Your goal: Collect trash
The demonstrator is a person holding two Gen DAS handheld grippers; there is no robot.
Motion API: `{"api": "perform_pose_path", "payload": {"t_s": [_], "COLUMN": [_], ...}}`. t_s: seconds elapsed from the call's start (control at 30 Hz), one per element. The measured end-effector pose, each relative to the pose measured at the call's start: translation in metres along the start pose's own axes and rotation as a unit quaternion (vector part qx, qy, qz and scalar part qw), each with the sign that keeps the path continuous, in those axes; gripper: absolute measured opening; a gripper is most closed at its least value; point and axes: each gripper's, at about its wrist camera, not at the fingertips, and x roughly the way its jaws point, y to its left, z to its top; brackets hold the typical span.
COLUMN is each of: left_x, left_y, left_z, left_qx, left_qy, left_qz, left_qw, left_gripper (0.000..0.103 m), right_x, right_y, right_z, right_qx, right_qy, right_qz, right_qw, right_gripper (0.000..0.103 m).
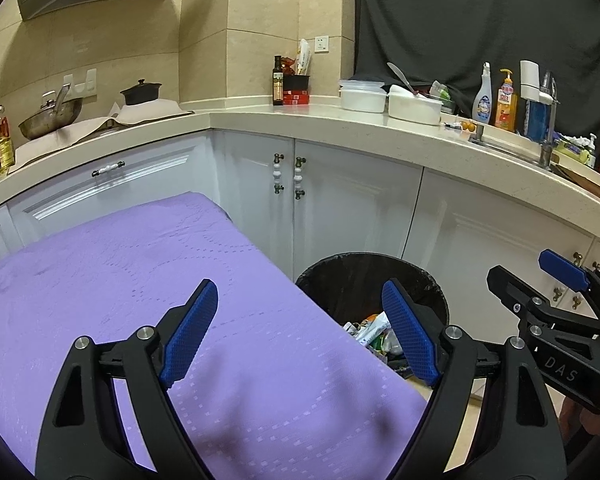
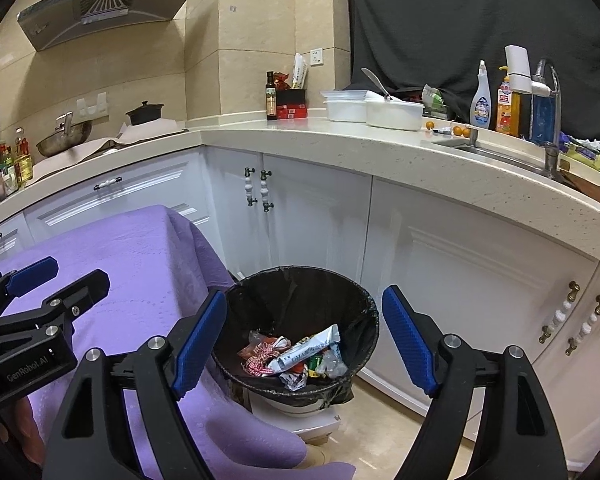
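A black-lined trash bin (image 2: 364,304) stands on the floor beside a table with a purple cloth (image 1: 120,280). Wrappers and other trash (image 2: 300,356) lie inside the bin; the bin also shows in the left wrist view (image 1: 340,280). My left gripper (image 1: 304,332) is open and empty, over the table's right edge. My right gripper (image 2: 304,340) is open and empty, above the bin. The right gripper shows at the right of the left wrist view (image 1: 556,280), and the left gripper shows at the left of the right wrist view (image 2: 48,280).
White cabinets (image 2: 320,220) under a curved beige counter (image 2: 340,140) stand close behind the bin. On the counter are white containers (image 2: 380,110), bottles (image 2: 480,100), a sink tap (image 2: 552,92), a wok (image 2: 64,132) and a black pot (image 2: 144,112).
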Motion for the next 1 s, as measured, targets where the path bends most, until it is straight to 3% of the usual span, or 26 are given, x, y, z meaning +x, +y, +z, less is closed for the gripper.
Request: {"api": "perform_pose_path", "payload": {"t_s": [1.0], "left_x": [0.020], "left_y": [-0.022], "left_z": [0.016], "left_qx": [0.001], "left_qy": [0.001], "left_qz": [-0.007], "left_qw": [1.0000], "left_gripper": [0.083], "right_x": [0.014], "right_y": [-0.018], "right_z": [0.005], "right_qx": [0.009], "right_qy": [0.003], "right_qz": [-0.012], "right_qw": [1.000], "right_gripper": [0.079]}}
